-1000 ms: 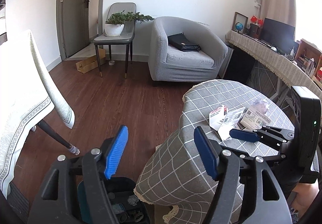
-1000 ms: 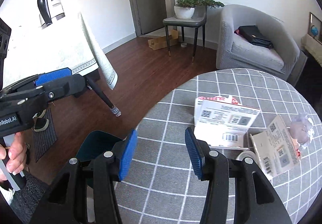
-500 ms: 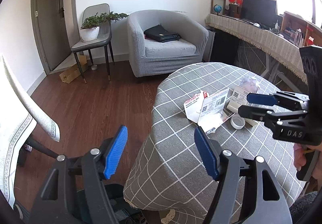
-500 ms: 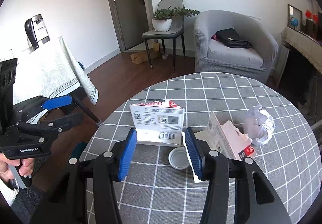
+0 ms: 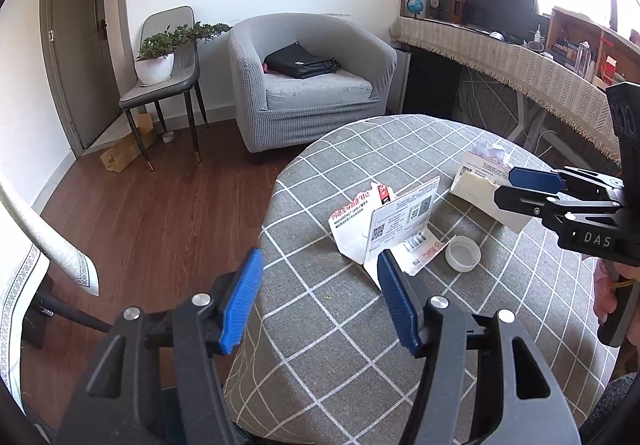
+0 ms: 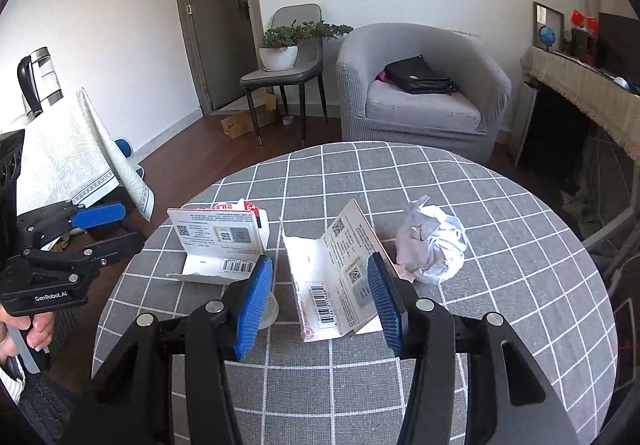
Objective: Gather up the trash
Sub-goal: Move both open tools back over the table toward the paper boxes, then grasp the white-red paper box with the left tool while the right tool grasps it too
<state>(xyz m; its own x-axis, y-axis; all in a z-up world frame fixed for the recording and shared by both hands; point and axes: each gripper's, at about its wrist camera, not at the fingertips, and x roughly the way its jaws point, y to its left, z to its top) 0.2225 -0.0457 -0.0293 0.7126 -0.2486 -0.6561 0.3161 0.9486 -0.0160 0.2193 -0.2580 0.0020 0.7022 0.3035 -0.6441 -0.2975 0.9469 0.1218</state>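
Trash lies on a round table with a grey checked cloth (image 6: 500,325). A torn white package (image 6: 224,241) stands at the left and also shows in the left wrist view (image 5: 392,225). A second opened package (image 6: 340,277) lies in the middle, just beyond my open, empty right gripper (image 6: 320,305). A crumpled white paper ball (image 6: 432,245) lies to the right. A small white cap (image 5: 463,253) sits by the packages. My left gripper (image 5: 316,301) is open and empty, over the table's near-left edge.
A grey armchair (image 6: 420,93) with a black bag stands behind the table. A grey chair with a potted plant (image 6: 280,53) stands by the door. A second table with a pale cloth (image 6: 60,161) is at the left. A long desk (image 5: 520,61) runs along the right.
Both grippers have risen and moved in over the round table. The right gripper has come close to the middle package. Both stayed open.
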